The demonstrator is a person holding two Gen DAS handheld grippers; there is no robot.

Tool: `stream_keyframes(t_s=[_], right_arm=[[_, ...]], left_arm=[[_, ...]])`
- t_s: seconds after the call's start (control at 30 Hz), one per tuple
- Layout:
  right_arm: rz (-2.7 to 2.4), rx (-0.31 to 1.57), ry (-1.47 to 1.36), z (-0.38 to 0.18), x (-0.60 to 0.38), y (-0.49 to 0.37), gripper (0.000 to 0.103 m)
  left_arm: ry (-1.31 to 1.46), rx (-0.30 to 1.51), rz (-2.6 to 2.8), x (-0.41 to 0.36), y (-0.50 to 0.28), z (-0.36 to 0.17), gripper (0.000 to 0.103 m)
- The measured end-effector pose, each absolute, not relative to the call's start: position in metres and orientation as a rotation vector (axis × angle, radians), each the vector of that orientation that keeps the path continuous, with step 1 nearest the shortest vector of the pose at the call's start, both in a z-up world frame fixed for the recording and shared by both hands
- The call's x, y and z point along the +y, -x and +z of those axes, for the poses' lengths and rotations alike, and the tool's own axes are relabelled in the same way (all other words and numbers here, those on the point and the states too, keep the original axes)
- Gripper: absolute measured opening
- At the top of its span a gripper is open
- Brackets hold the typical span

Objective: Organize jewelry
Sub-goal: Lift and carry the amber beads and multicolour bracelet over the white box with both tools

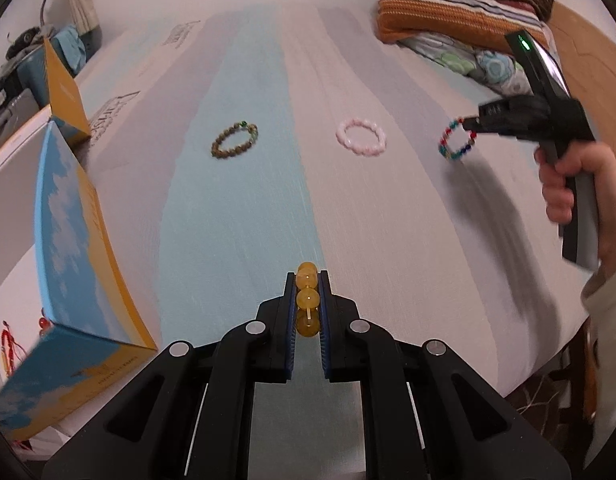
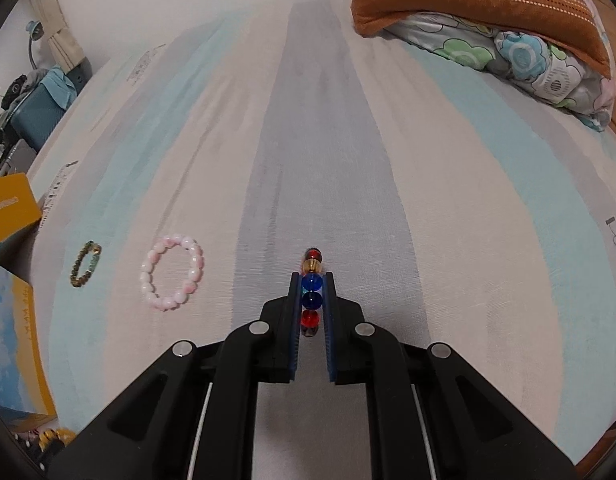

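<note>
- Amber-yellow bead bracelet (image 1: 307, 299): clamped between the blue pads of the left gripper (image 1: 307, 280), jaws closed down to bead width, beads stacked in a line along the gap. It sits at 6 o'clock in the left wrist view, clear of the striped bedsheet (image 1: 247, 208).
- Multicoloured bead bracelet (image 2: 311, 294): clamped the same way in the right gripper (image 2: 312, 278), jaws closed on the blue beads. In the left wrist view its loop (image 1: 456, 140) hangs free at 3 o'clock below the gripper tips, off the sheet.
- Remaining items: brown bead bracelet (image 1: 234, 140) at 11 o'clock and pink bead bracelet (image 1: 361, 136) at 1 o'clock of the left wrist view, both flat on the sheet, well apart.
- Probable destination: the open blue-and-yellow box (image 1: 73, 280) at 8 o'clock of the left wrist view; red jewellery (image 1: 11, 344) appears to lie inside it already.
- Step in hand, judged: carry both bracelets to storage.
- Procedure advice:
  - Maintain clamp pressure; round beads can roll out of flat pads.
  - Travel smoothly; a swinging loop may snag the box wall.
  - Bring one gripper over the box at a time to avoid collision.
  - Lower the loop inside the walls before releasing.
  - Keep the right-hand path above the pink bracelet so it is not dragged.
</note>
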State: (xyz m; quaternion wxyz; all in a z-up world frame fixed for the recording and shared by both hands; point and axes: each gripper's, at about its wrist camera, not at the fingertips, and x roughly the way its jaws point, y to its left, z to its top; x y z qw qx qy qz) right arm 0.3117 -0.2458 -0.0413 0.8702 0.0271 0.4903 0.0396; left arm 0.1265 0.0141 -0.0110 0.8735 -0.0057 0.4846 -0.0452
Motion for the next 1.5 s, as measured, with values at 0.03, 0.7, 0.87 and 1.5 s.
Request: stream_keyframes(t_s=[0.03, 0.7, 0.87, 1.5], right_arm=[[0.086, 1.021, -0.054, -0.039, -0.245, -0.31, 0.009], [0.09, 0.969, -0.004, 0.006, -0.222, -0.282, 0.009], [0.108, 0.957, 0.004, 0.021, -0.208, -0.273, 0.009], [0.265, 0.884, 0.069, 0.073, -0.101, -0.228, 0.009]], left_arm=[[0.019, 1.01, -0.092, 0.017, -0.129, -0.006, 0.009], [0.061, 0.982, -0.029, 0.055, -0.145, 0.038, 0.009], [0.08, 0.971, -0.001, 0.073, -0.14, 0.049, 0.009], [0.13, 0.911, 0.202, 0.163, -0.104, 0.082, 0.009]])
